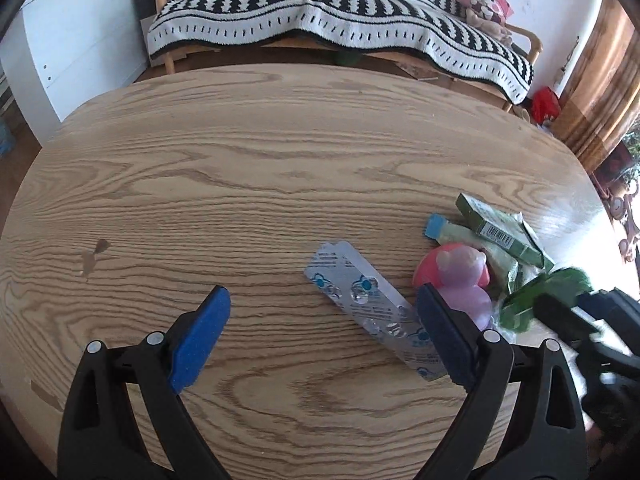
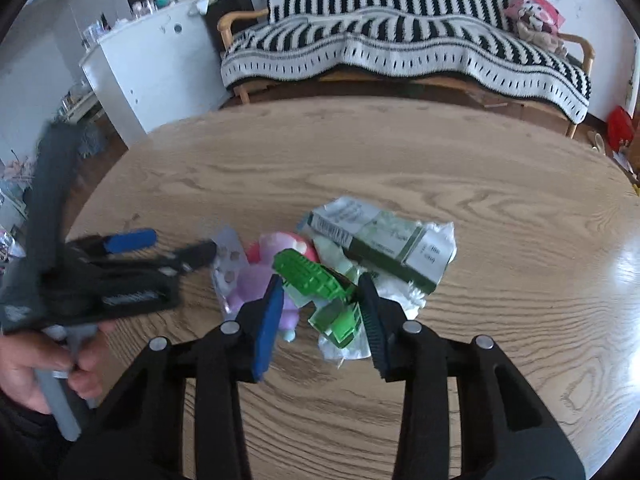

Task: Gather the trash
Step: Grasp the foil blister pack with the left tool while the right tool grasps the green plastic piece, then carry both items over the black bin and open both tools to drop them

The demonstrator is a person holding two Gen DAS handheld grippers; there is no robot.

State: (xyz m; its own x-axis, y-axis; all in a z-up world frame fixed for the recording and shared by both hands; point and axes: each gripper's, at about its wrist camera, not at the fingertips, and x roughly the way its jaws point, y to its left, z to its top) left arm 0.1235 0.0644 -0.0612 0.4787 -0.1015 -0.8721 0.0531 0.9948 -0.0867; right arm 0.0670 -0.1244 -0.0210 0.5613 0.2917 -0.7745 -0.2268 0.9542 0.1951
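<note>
- Two grippers are over the wooden table, both aimed at one small heap of rubbish.
- My right gripper has its jaws drawn in around a green plastic piece; the right-hand pad looks to be against it, but I cannot tell whether the left pad is touching yet, so I do not count it as a firm hold.
- My left gripper stands wide apart and holds nothing. A used pill strip lies flat between its fingers, its near end running under the right finger.
- Just beyond my right gripper lie a green carton on crumpled white wrapping, and to its left a pink and purple toy.
- Risk, as I judge it: the green piece sits tilted on loose wrapping, so an uneven squeeze could twist it out or drag the wrapping along.
- Risk: the pill strip is thin and flat on the wood, so my left fingers may slide over it rather than lift it.
- Risk: the two grippers are close together and could knock each other or push the toy away.
- No bin, bag or other container shows in either view, so I cannot say where the rubbish goes.
</note>
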